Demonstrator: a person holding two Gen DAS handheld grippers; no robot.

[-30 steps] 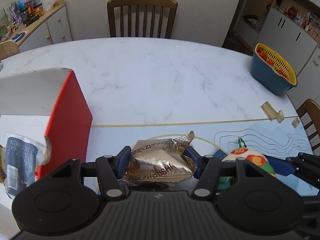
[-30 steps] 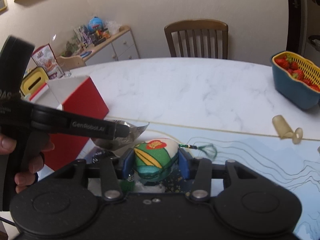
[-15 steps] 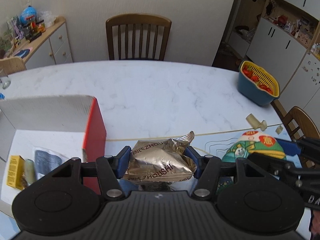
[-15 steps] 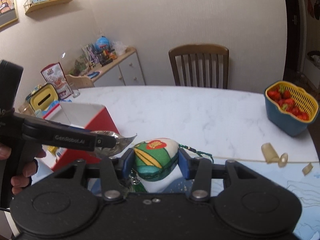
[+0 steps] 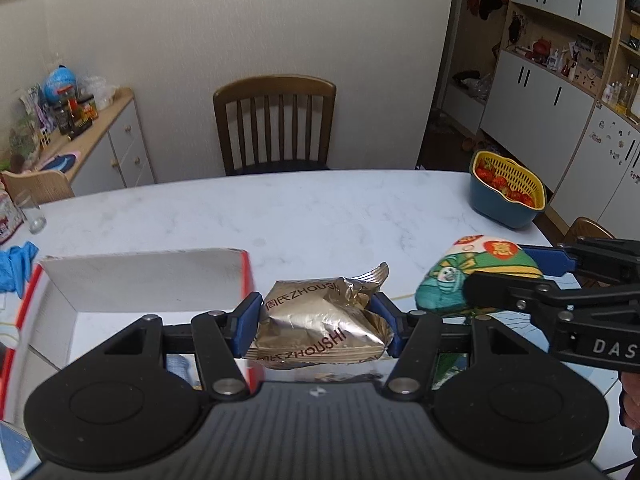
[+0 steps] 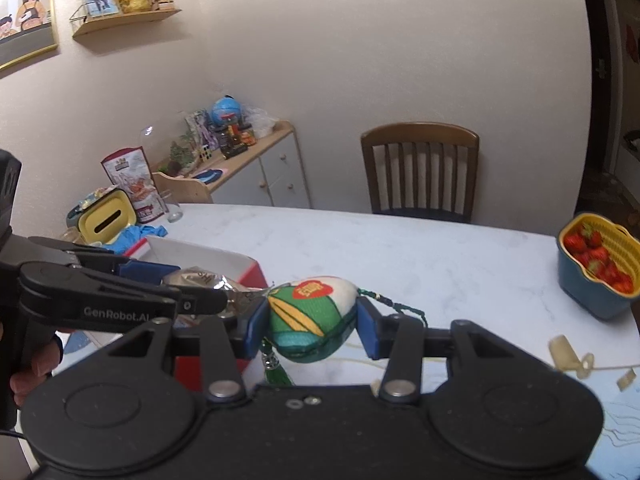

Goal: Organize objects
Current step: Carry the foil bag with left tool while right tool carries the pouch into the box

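Left wrist view: left gripper (image 5: pixel 318 322) partly closed, blue pads pressed on both sides of gold foil packet (image 5: pixel 320 326); packet clamped between the fingers, clear of the white marble table (image 5: pixel 320 216). Open red-sided box (image 5: pixel 140 280) below and to the left, its right wall just beside the left finger. Embroidered fabric pouch (image 5: pixel 472 276) to the right at about the same height, pinched by the right gripper entering from the right edge. Blue-and-yellow strawberry basket (image 5: pixel 506 192) at the far right of the table, well apart.

Right wrist view: right gripper (image 6: pixel 312 326) partly closed, pads tight against both flanks of the pouch (image 6: pixel 312 320); pouch held clear of the table (image 6: pixel 400 256), green tassel (image 6: pixel 278 372) hanging under it. Left gripper reaching in from the left, foil packet (image 6: pixel 208 280) in its tips, just beside the pouch; contact between packet and pouch not determinable. Hand (image 6: pixel 32 372) on that gripper's handle at the left edge. Red box (image 6: pixel 224 264) beyond the packet. Strawberry basket (image 6: pixel 592 268) at far right.
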